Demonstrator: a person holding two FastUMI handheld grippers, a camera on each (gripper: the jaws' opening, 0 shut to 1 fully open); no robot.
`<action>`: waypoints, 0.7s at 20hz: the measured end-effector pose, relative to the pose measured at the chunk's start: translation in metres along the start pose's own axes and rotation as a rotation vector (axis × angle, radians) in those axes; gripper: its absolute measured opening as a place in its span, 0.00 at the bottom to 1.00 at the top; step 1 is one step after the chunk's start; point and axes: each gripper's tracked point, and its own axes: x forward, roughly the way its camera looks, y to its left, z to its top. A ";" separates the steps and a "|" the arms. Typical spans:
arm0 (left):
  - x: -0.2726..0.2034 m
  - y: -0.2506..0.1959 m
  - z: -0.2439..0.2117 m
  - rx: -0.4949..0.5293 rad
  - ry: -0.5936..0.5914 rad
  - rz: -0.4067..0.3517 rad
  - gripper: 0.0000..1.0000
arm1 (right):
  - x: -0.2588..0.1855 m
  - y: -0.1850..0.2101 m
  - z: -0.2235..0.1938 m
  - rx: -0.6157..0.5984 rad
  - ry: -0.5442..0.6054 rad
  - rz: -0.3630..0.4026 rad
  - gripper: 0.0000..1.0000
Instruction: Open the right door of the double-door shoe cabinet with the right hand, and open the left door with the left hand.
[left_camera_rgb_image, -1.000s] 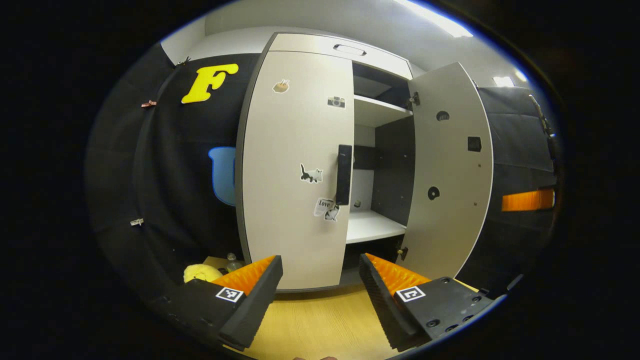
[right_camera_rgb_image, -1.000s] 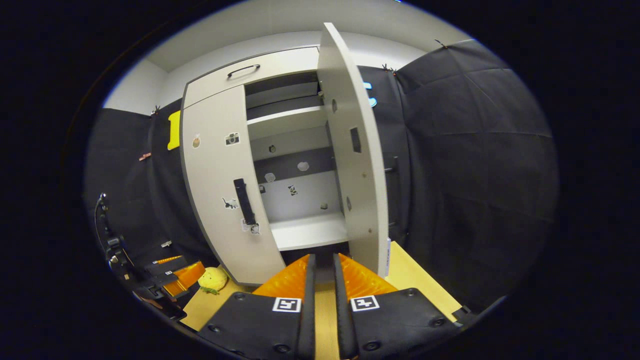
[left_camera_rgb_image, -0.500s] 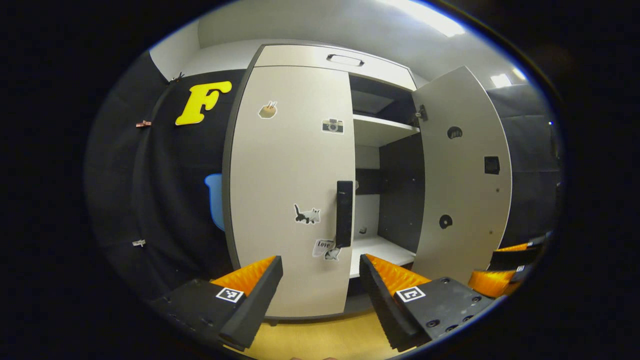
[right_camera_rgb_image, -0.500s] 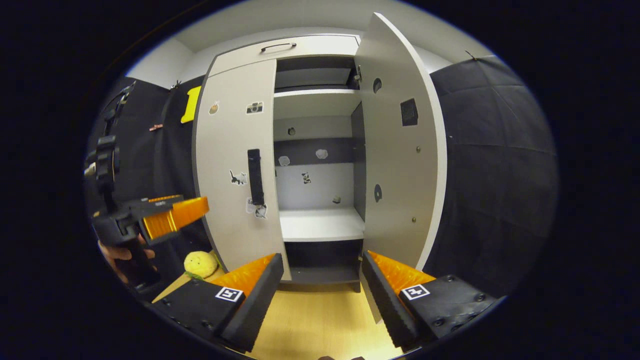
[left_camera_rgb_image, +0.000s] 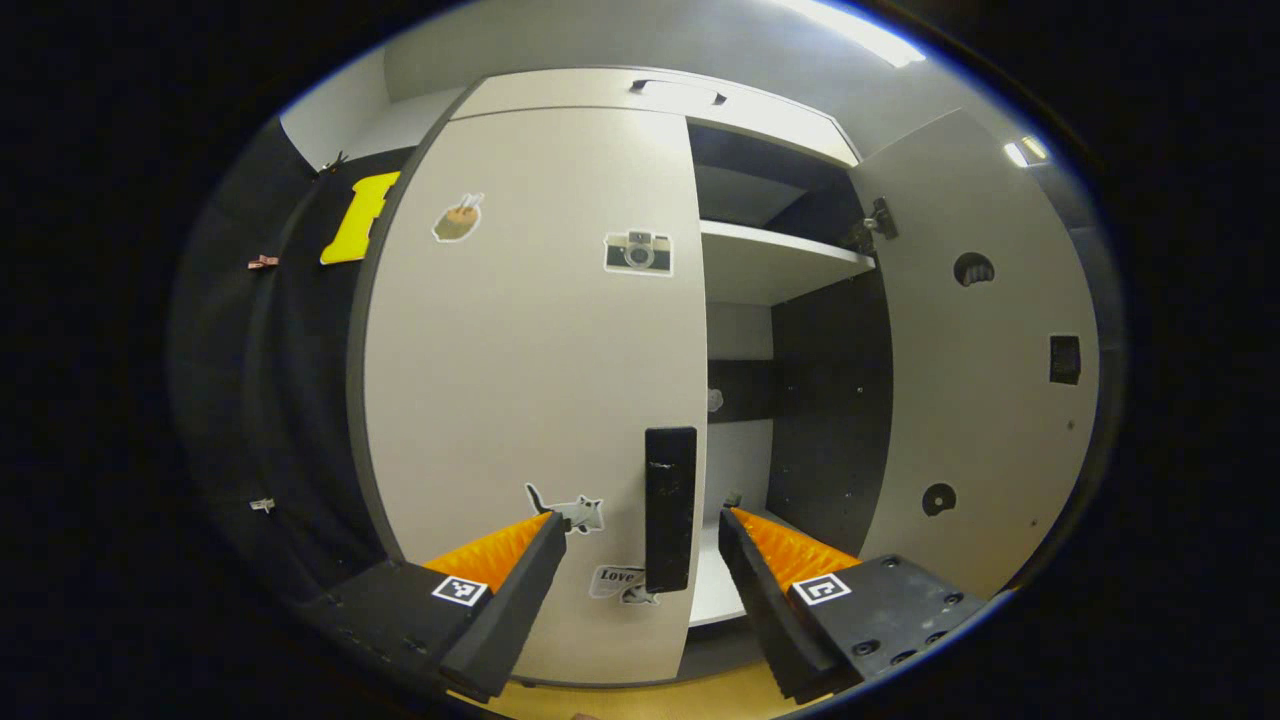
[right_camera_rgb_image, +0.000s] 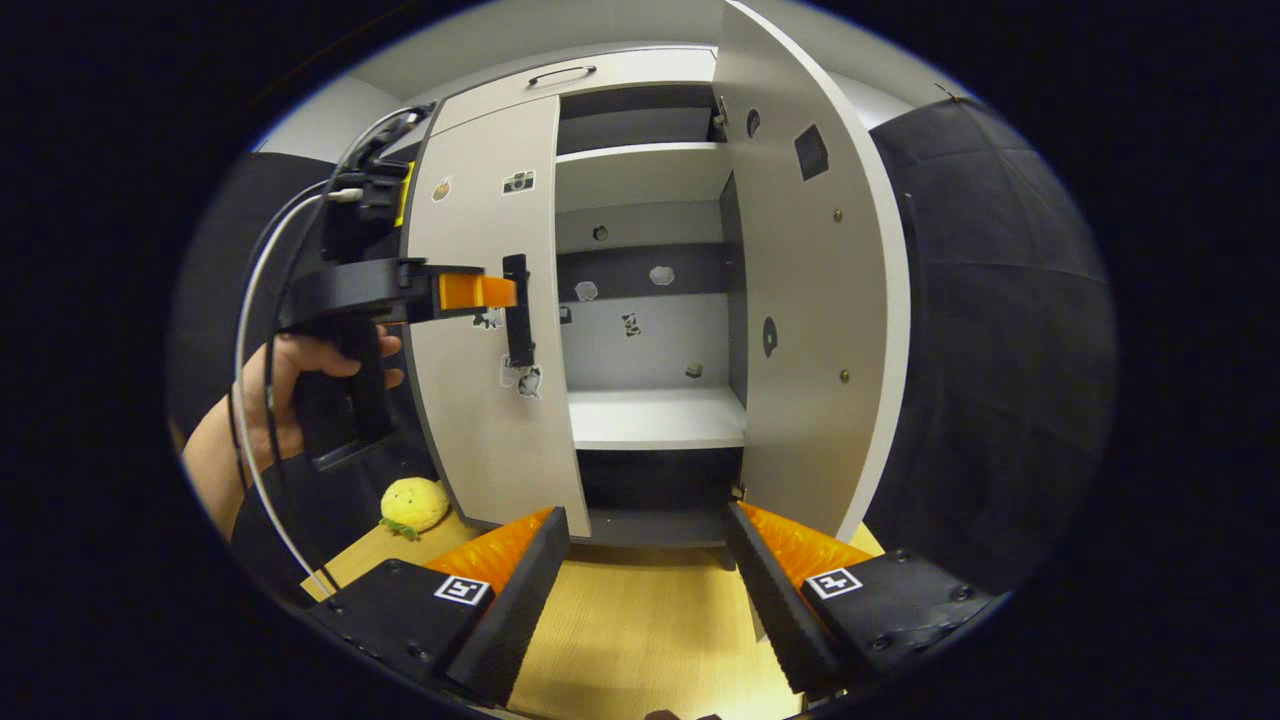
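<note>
**Right door open, left gripper at the left door's handle**

Left gripper view: The left gripper (left_camera_rgb_image: 642, 535) has its fingers spread wide, holding nothing. The dark vertical handle (left_camera_rgb_image: 669, 508) of the left door (left_camera_rgb_image: 530, 380) stands between the two fingers, seen in the gap; whether either finger touches it cannot be told. The left door is shut and fills the middle of the view, with a camera sticker (left_camera_rgb_image: 638, 252) near its top and a cat sticker (left_camera_rgb_image: 575, 510) just left of the handle. To the right, the right door (left_camera_rgb_image: 985, 400) stands swung out, its inner face toward the camera, and the open half of the shoe cabinet (left_camera_rgb_image: 770, 270) shows a white shelf.

Right gripper view: The right gripper (right_camera_rgb_image: 645, 535) is released, fingers wide apart, gripping nothing, and hangs over the wooden floor (right_camera_rgb_image: 640, 630) in front of the cabinet. The right door (right_camera_rgb_image: 810, 330) is open, just above the gripper's right-hand finger. The left door (right_camera_rgb_image: 480, 330) is closed. A hand (right_camera_rgb_image: 300, 375) at the left holds the left gripper (right_camera_rgb_image: 478, 291), whose tips reach the left door's handle (right_camera_rgb_image: 517, 310); contact cannot be judged. A yellow plush toy (right_camera_rgb_image: 413, 504) lies on the floor by the cabinet's left corner.
</note>
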 end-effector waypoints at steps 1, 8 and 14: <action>0.010 -0.002 -0.004 -0.004 0.015 0.005 0.95 | 0.002 -0.003 0.000 -0.007 0.001 0.003 0.98; 0.047 0.002 -0.012 0.032 0.028 0.090 0.78 | 0.010 -0.011 0.007 0.024 -0.033 0.039 0.99; 0.054 -0.005 -0.001 0.012 -0.016 0.105 0.47 | 0.017 -0.012 0.003 0.008 -0.005 0.066 0.98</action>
